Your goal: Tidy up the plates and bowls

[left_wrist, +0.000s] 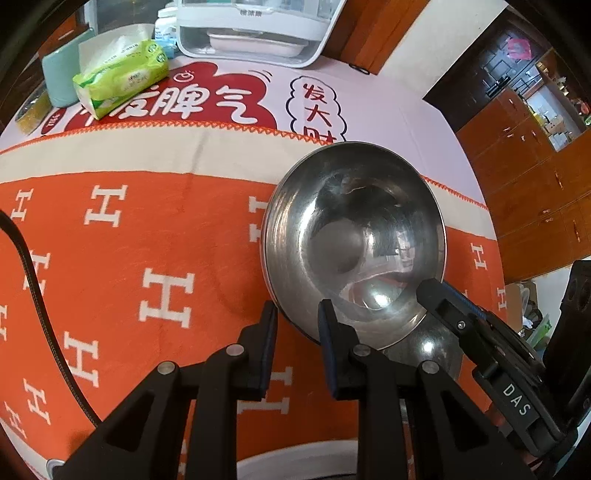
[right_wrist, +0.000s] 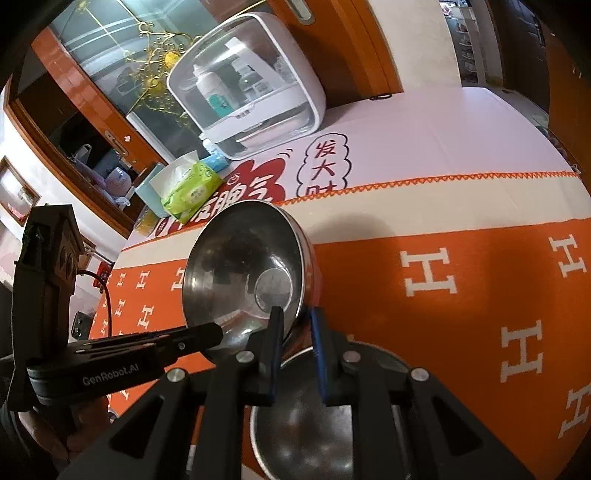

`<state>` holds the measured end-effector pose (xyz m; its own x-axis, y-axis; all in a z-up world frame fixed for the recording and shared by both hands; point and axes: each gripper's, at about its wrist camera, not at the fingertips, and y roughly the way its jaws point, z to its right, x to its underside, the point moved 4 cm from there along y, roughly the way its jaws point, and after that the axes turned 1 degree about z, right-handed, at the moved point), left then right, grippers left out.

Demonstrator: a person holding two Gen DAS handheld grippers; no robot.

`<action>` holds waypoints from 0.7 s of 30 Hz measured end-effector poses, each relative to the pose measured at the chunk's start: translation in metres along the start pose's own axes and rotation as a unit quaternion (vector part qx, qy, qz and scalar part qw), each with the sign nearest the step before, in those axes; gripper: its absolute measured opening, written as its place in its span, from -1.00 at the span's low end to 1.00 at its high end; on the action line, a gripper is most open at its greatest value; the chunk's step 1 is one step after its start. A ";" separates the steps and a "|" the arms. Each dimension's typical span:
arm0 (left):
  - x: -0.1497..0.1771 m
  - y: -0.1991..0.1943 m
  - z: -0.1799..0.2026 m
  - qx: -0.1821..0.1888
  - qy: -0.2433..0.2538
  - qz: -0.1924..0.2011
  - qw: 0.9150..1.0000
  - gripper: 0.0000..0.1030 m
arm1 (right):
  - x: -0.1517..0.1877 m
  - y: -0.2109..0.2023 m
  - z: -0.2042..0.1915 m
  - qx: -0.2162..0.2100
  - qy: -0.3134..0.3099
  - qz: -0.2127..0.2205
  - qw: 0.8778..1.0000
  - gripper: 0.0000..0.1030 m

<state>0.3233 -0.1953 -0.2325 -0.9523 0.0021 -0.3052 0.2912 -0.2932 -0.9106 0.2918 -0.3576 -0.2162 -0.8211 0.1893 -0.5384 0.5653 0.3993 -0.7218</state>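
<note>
A steel bowl [left_wrist: 354, 236] [right_wrist: 243, 269] hangs tilted over the orange cloth [left_wrist: 129, 240], held from two sides. My left gripper [left_wrist: 298, 314] is shut on its near rim, one finger inside the bowl and one outside. The right gripper [right_wrist: 297, 319] pinches the rim in the same way and reaches in from the right in the left wrist view [left_wrist: 430, 290]. In the right wrist view the left gripper [right_wrist: 216, 334] comes in from the left. A second steel bowl [left_wrist: 432, 347] [right_wrist: 314, 417] sits below the lifted one, partly hidden by the fingers.
At the back of the table stand a white lidded box [left_wrist: 255, 33] [right_wrist: 251, 99], a green wipes pack [left_wrist: 122, 77] [right_wrist: 192, 190] and a teal tissue holder [left_wrist: 61, 77]. A black cable [left_wrist: 37, 295] runs along the left. Wooden cabinets [left_wrist: 535, 184] rise beyond the table's right edge.
</note>
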 end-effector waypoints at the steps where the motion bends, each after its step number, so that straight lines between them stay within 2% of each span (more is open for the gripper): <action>1: 0.001 -0.004 0.000 0.000 0.001 0.002 1.000 -0.60 | 0.000 -0.002 -0.002 -0.001 -0.001 0.001 1.000 -0.72; 11: 0.019 -0.048 -0.004 0.000 0.013 0.024 1.000 -0.60 | 0.009 -0.031 -0.028 -0.010 -0.011 0.017 1.000 -0.72; 21: 0.053 -0.093 -0.012 0.002 0.023 0.043 0.999 -0.60 | 0.034 -0.065 -0.062 -0.016 -0.024 0.028 0.999 -0.72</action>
<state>0.2469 -0.1566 -0.1678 -0.9184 0.0203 -0.3951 0.3717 -0.2980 -0.8792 0.2229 -0.3215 -0.1608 -0.7831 0.1702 -0.5982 0.6071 0.4182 -0.6757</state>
